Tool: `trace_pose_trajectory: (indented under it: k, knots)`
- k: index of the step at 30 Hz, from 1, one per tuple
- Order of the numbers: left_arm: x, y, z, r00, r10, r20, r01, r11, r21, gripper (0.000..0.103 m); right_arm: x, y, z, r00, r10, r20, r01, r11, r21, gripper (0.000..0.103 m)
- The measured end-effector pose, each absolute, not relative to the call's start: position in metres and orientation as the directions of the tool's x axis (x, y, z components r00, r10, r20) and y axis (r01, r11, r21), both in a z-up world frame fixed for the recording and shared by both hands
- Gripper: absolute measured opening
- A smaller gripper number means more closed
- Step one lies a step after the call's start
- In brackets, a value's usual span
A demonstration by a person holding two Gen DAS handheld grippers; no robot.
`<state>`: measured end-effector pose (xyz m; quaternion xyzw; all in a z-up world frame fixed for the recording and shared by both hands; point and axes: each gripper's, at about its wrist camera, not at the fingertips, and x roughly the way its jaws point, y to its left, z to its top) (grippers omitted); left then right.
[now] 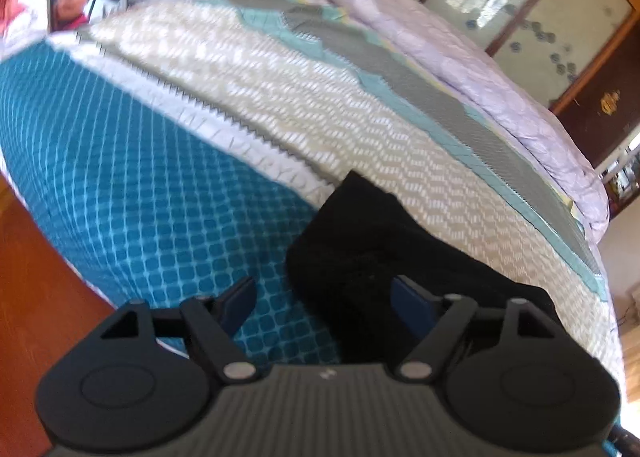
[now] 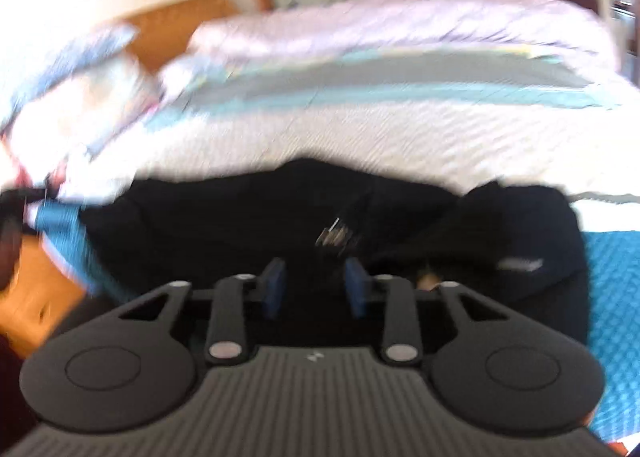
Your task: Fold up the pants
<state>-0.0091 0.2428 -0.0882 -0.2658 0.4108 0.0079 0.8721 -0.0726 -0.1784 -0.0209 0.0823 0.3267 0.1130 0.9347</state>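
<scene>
On the bed [image 1: 168, 185], above its teal-checked cover, the left gripper [image 1: 324, 301] hangs with its jaws spread wide and nothing between them; one end of the black pants [image 1: 360, 241] lies just beyond its right finger. Further right, the pants stretch in a rumpled dark heap across the near edge of the bed. The right gripper [image 2: 314, 291] sits low over that heap, jaws partly closed; motion blur hides whether cloth is pinched, so I cannot tell. The fabric looks soft, limp and light, likely to sag, so taking hold at a hem or waistband edge seems wisest.
</scene>
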Motion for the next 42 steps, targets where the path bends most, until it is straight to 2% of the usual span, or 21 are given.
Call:
trace_pose_trajectory:
  k: [3, 5, 7, 10, 12, 16, 18, 21, 24, 27, 31, 33, 34, 36, 38, 42]
  knots:
    - [-0.007, 0.240, -0.092, 0.654, -0.236, -0.719, -0.218, 0.851, -0.478, 0.077, -0.072, -0.207, -0.016, 0.850, 0.079, -0.520, 0.057, 0.969, 0.240, 0.030]
    - [-0.008, 0.239, -0.091, 0.657, -0.243, -0.713, -0.199, 0.857, -0.476, 0.080, -0.067, -0.241, -0.031, 0.852, 0.044, -0.522, 0.197, 0.897, 0.397, 0.030]
    - [-0.009, 0.239, -0.090, 0.662, -0.249, -0.706, -0.192, 0.855, -0.482, 0.081, -0.063, -0.272, -0.061, 0.845, 0.106, -0.523, 0.265, 0.767, 0.584, 0.032]
    - [-0.008, 0.243, -0.093, 0.655, -0.261, -0.709, -0.205, 0.842, -0.500, 0.082, -0.041, -0.281, -0.094, 0.815, 0.212, -0.540, 0.311, 0.626, 0.715, 0.028]
    - [-0.008, 0.244, -0.097, 0.647, -0.267, -0.714, -0.218, 0.833, -0.509, 0.082, -0.021, -0.252, -0.090, 0.818, 0.340, -0.464, 0.191, 0.600, 0.777, 0.028]
    - [-0.007, 0.236, -0.099, 0.634, -0.269, -0.725, -0.218, 0.838, -0.501, 0.082, 0.016, -0.158, -0.053, 0.723, 0.532, -0.441, -0.124, 0.728, 0.674, 0.028]
    - [-0.009, 0.234, -0.095, 0.642, -0.271, -0.717, -0.201, 0.843, -0.499, 0.082, 0.016, -0.142, -0.049, 0.704, 0.544, -0.456, -0.168, 0.752, 0.637, 0.028]
    - [-0.012, 0.238, -0.089, 0.659, -0.266, -0.703, -0.196, 0.842, -0.502, 0.086, -0.001, -0.161, -0.041, 0.775, 0.453, -0.440, -0.141, 0.804, 0.578, 0.028]
    - [-0.009, 0.241, -0.092, 0.652, -0.271, -0.708, -0.210, 0.833, -0.512, 0.086, -0.026, -0.201, -0.035, 0.866, 0.289, -0.409, -0.019, 0.835, 0.550, 0.028]
    - [-0.005, 0.239, -0.099, 0.635, -0.275, -0.722, -0.225, 0.828, -0.513, 0.086, -0.021, -0.231, -0.048, 0.877, 0.158, -0.453, 0.132, 0.829, 0.544, 0.028]
    - [-0.003, 0.231, -0.102, 0.619, -0.291, -0.730, -0.224, 0.825, -0.519, 0.087, 0.017, -0.221, -0.077, 0.835, 0.194, -0.515, 0.126, 0.843, 0.523, 0.028]
    - [-0.004, 0.227, -0.101, 0.618, -0.281, -0.734, -0.221, 0.834, -0.505, 0.091, 0.043, -0.197, -0.109, 0.728, 0.306, -0.613, 0.085, 0.848, 0.524, 0.027]
    - [-0.005, 0.226, -0.101, 0.615, -0.278, -0.738, -0.223, 0.837, -0.500, 0.091, 0.034, -0.191, -0.117, 0.742, 0.312, -0.593, 0.041, 0.862, 0.505, 0.026]
    - [-0.005, 0.226, -0.100, 0.607, -0.278, -0.744, -0.230, 0.835, -0.500, 0.091, 0.040, -0.183, -0.108, 0.739, 0.274, -0.615, 0.037, 0.895, 0.444, 0.026]
    - [-0.007, 0.229, -0.098, 0.613, -0.273, -0.741, -0.237, 0.832, -0.502, 0.092, 0.036, -0.186, -0.097, 0.741, 0.272, -0.614, 0.058, 0.885, 0.461, 0.026]
    - [-0.006, 0.237, -0.104, 0.608, -0.285, -0.741, -0.257, 0.813, -0.523, 0.094, -0.009, -0.170, -0.073, 0.790, 0.287, -0.541, -0.049, 0.910, 0.412, 0.028]
